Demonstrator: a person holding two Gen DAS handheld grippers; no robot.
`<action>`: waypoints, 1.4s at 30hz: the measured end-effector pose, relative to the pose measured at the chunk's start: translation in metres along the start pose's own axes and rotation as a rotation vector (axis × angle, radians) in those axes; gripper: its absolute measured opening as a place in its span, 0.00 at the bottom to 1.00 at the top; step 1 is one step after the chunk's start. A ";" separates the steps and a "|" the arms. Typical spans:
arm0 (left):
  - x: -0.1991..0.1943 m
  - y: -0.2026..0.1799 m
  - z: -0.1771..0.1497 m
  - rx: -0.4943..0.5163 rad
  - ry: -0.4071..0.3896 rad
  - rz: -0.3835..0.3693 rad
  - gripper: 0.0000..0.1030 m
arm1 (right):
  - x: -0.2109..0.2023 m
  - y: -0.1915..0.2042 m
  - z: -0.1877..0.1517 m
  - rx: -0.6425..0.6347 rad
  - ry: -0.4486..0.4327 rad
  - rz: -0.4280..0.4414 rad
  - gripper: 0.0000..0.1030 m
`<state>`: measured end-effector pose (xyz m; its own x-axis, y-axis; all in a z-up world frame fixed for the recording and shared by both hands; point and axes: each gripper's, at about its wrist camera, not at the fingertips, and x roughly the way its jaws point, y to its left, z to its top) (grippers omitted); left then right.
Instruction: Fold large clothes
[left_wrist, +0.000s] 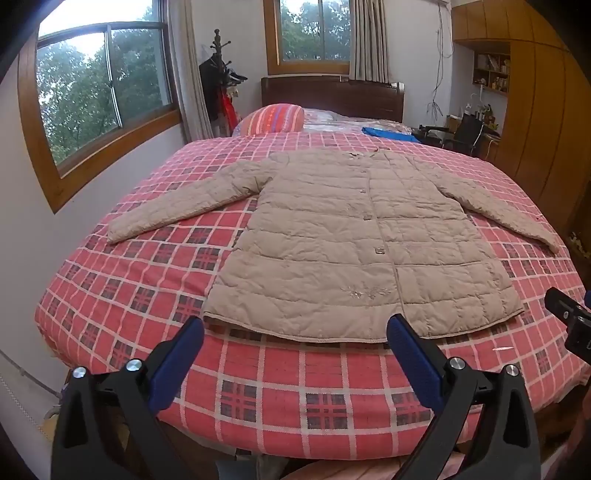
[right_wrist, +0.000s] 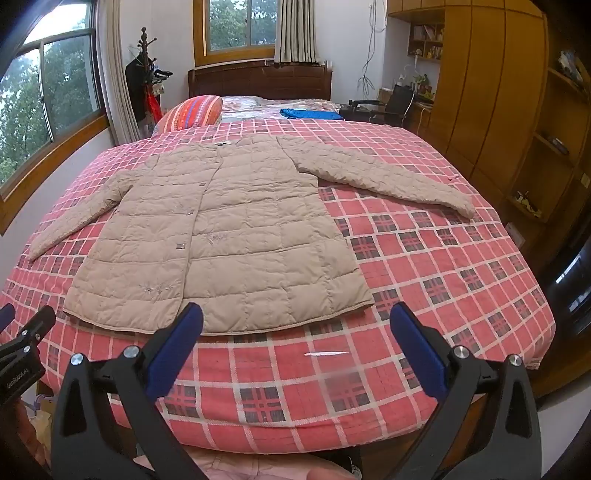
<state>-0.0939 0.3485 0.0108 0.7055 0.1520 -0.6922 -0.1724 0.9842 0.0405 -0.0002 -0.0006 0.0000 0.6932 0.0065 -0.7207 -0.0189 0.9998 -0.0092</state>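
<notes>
While one jacket (left_wrist: 343, 236) lies flat on bed (left_wrist: 295, 398), both grippers' fingers (left_wrist: 177, 354) spread, empty.

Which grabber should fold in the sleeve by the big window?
Probably the left gripper. That sleeve lies on its side of the beige quilted coat. The right gripper sits nearer the other sleeve. Both are open.
</notes>
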 end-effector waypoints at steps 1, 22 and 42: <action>0.000 0.000 0.001 -0.001 0.000 0.001 0.96 | 0.000 0.000 0.000 -0.001 0.000 -0.001 0.98; 0.001 0.000 0.001 0.004 0.003 0.005 0.96 | 0.000 0.000 0.000 0.002 0.004 0.003 0.98; 0.001 -0.002 0.002 0.007 0.004 0.008 0.96 | 0.000 0.010 0.001 0.005 0.005 0.006 0.98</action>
<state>-0.0915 0.3467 0.0112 0.7010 0.1595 -0.6951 -0.1734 0.9835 0.0508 0.0006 0.0097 0.0006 0.6892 0.0124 -0.7244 -0.0196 0.9998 -0.0016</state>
